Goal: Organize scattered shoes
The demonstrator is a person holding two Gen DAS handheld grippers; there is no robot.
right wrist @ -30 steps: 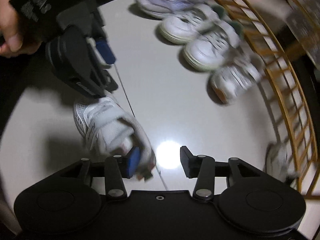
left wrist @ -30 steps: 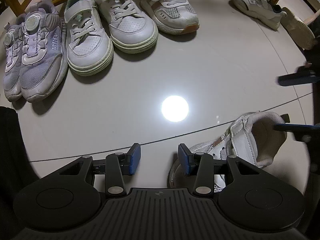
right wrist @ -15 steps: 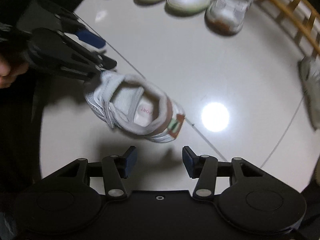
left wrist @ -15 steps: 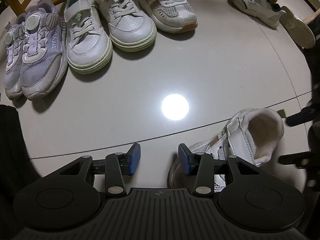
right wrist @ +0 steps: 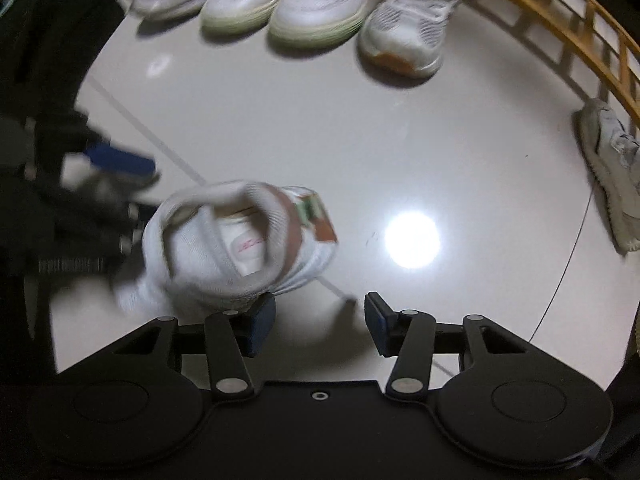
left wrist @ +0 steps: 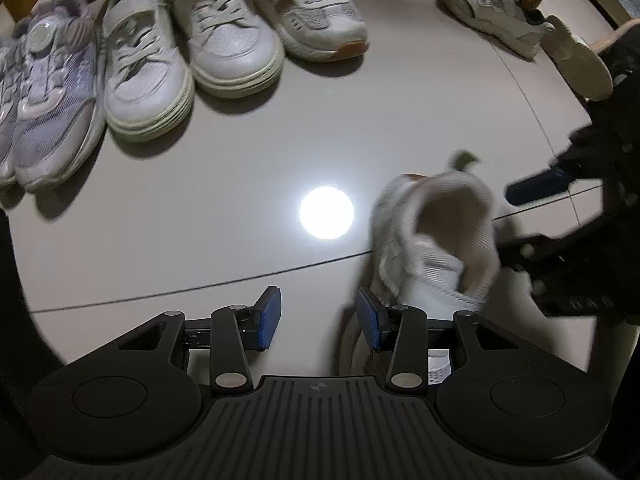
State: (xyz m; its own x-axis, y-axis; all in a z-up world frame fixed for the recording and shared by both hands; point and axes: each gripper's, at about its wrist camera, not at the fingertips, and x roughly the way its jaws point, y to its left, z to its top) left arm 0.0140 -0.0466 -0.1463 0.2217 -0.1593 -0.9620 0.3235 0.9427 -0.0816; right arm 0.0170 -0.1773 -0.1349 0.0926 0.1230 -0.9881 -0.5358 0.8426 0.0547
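1. Right wrist view: five sneakers (right wrist: 316, 12) stood rowed by the wooden railing (right wrist: 568, 28).
2. A loose white sneaker (right wrist: 240, 248), heel-opening toward the camera, lay left of the gaping, empty right gripper (right wrist: 320, 326).
3. Left gripper (left wrist: 318, 318) gaped empty, equally near.

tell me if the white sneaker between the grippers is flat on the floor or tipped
Tipped. The white sneaker shows its opening and insole to the right wrist camera, heel raised; whether the toe touches the floor cannot be told.
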